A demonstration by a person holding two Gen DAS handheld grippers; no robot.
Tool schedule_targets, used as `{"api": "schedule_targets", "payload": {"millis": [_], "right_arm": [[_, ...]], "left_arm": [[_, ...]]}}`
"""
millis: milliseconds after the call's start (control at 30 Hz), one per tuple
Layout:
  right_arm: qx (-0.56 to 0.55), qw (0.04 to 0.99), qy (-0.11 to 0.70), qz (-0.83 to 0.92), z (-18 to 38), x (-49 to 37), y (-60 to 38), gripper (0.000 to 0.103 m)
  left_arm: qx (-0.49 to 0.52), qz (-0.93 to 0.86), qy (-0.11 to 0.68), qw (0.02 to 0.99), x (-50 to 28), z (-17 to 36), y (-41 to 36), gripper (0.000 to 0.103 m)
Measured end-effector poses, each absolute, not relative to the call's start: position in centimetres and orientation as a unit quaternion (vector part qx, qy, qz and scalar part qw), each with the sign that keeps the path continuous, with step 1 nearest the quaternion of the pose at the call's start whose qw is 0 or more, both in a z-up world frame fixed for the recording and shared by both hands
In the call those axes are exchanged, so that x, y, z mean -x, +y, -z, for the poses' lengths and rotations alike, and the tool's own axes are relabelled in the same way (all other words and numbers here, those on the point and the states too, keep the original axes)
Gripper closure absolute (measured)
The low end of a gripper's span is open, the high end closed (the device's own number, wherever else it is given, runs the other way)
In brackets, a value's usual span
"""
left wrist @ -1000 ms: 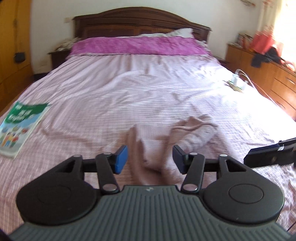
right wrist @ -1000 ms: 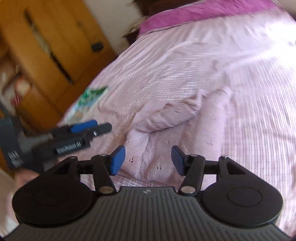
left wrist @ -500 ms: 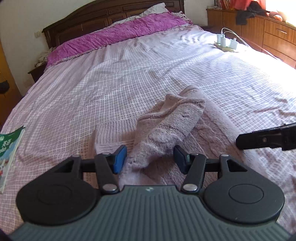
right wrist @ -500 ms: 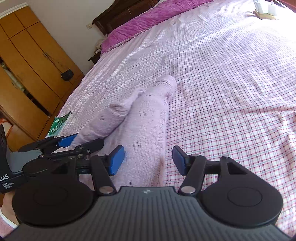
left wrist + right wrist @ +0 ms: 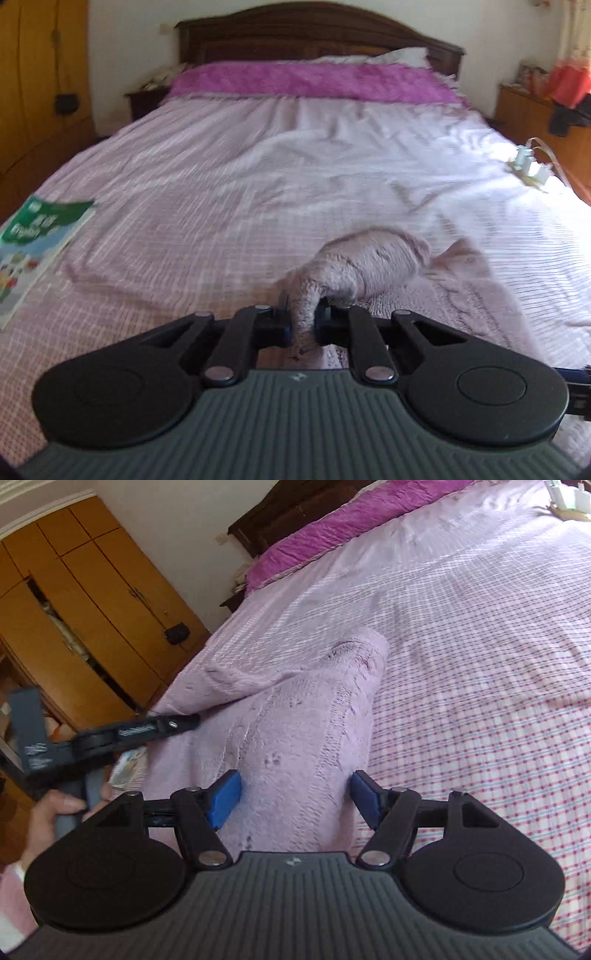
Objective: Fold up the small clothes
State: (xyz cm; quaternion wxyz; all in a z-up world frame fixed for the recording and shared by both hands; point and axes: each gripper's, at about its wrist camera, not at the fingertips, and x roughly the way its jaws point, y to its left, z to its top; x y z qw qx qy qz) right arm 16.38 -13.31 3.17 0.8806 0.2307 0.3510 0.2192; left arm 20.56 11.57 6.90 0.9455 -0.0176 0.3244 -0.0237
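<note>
A small pale pink knitted sweater (image 5: 373,266) lies rumpled on the checked bedsheet (image 5: 221,192), near the bed's front. My left gripper (image 5: 303,325) is shut on a bunched fold of it, lifting that part. In the right wrist view the same sweater (image 5: 295,716) stretches away from me. My right gripper (image 5: 293,799) is open, its blue pads straddling the near end of the sweater. The left gripper (image 5: 173,723) shows there at the sweater's left edge, held by a hand (image 5: 51,812).
A green and white book (image 5: 33,243) lies at the bed's left edge. A power strip with plugs (image 5: 528,168) sits at the right edge. Purple pillows (image 5: 314,79) and a headboard are at the far end. A wooden wardrobe (image 5: 92,602) stands left of the bed.
My left gripper has closed on a fold of the sweater; it was open half a second ago. The right gripper has stayed open and moved closer over the sweater's near end.
</note>
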Motion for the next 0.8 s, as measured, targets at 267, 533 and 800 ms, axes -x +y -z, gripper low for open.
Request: {"api": "schedule_targets", "payload": {"millis": [267,533,800], "right_arm": [[-0.228,0.876,0.359,-0.229,-2.6,-17.1,-13.5,0.027],[-0.232,0.867,0.377,-0.227,-0.8,-17.2,-14.2,0.025],[-0.215,0.868,0.386,-0.228,-0.5,-16.0,-14.5,0.025]], "left_arm": [[0.068,0.017,0.346,0.936,-21.0,-4.7,13.9,0.059],[0.099,0.086,0.381,0.915,-17.6,-5.4,15.0,0.057],[0.073,0.072,0.402,0.91,-14.0,-5.3,15.4,0.042]]}}
